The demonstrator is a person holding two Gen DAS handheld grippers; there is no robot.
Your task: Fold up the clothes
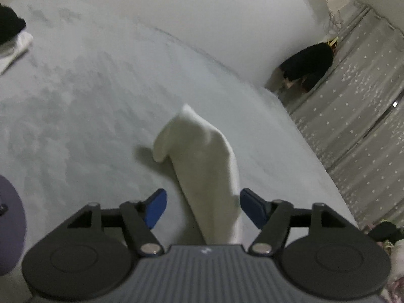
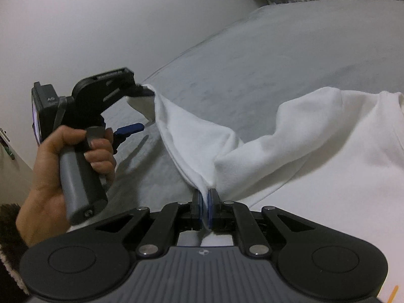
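The right gripper (image 2: pixel 207 199) is pinched tight on a fold of the white garment (image 2: pixel 315 156), its blue pads pressed together with cloth bunched up between them. From that pinch the fabric fans out two ways: one flap rises to the left toward the other tool, and the main body spreads to the right, lying flat on the pale grey bed (image 2: pixel 265 58).

The left gripper (image 1: pixel 203 205) stands wide open. A strip of the same white cloth (image 1: pixel 202 166) runs straight up the gap between its blue pads (image 1: pixel 156 208). The frame is blurred, but the cloth seems to brush the right-hand pad while the left pad is clear of it; neither presses on it. Seen from the right wrist, the upper finger of that gripper sits at the top corner of the raised flap and the lower finger hangs free below.

A hand (image 2: pixel 63 161) wraps the left tool's grey handle.

Beyond the bed's edge are a plain white wall (image 1: pixel 214 12) and a grey curtain with small white stars (image 1: pixel 353 101).
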